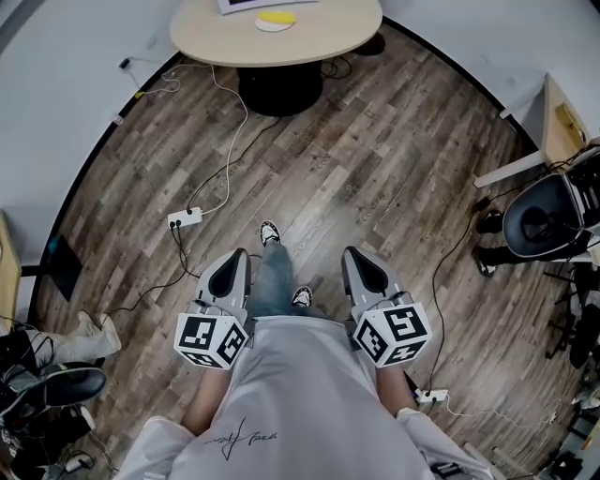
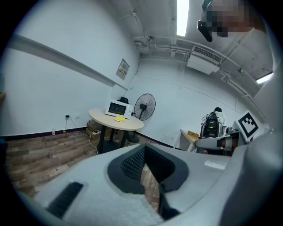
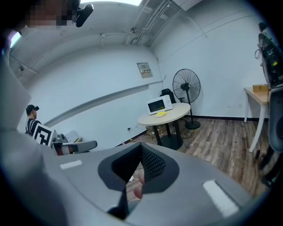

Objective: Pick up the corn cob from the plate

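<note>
Nearest, at the lower middle of the head view, the left gripper [image 1: 236, 258] and the right gripper [image 1: 354, 258] are both clenched on nothing and point up the frame. Ahead of them lies wood floor [image 1: 375, 178], with a power strip [image 1: 185, 217] and its cables [image 1: 225, 112] off to the left, away from the direct line. Farther on, at the top edge, stands the round table [image 1: 225, 42]. On it the plate [image 1: 272, 26] carries the corn cob [image 1: 277, 16], its long axis running left to right. The cob sits well apart from both grippers, slightly toward the left one's side. Closing that gap likely comes first, and the jaws must open.
</note>
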### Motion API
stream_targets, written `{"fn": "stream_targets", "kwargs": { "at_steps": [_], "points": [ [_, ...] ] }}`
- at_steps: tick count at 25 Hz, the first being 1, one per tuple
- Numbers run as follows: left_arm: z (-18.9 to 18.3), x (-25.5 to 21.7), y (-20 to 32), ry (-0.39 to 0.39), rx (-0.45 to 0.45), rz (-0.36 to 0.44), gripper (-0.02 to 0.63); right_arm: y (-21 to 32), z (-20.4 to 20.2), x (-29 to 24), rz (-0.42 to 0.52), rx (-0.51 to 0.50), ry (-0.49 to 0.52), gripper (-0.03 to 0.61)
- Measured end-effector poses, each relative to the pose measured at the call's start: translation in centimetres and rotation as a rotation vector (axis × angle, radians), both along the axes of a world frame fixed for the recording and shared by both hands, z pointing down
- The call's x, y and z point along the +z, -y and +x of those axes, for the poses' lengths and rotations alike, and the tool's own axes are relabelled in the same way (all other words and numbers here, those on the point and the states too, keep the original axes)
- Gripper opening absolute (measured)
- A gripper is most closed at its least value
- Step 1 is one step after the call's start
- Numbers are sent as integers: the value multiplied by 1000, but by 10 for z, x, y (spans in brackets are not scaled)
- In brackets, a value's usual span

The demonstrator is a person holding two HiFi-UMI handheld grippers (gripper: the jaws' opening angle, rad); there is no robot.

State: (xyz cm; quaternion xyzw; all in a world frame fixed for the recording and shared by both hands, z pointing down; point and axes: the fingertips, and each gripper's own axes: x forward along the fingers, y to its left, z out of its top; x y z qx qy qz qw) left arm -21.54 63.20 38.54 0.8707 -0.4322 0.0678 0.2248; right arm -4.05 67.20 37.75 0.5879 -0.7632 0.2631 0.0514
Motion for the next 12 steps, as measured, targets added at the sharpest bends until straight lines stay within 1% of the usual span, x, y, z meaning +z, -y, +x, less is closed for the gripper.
{"fn": "stream_targets", "kwargs": {
  "at_steps": [3, 8, 12],
  "points": [
    [6, 0, 28, -2, 11, -2, 0, 28, -2, 1, -17, -38, -31, 14],
    [11, 1, 84, -25, 11, -32, -2, 81, 1, 5, -36, -39, -5, 14],
    [10, -1, 127, -5, 18, -39, -2, 123, -4, 2, -42, -39, 4, 14]
  ]
}}
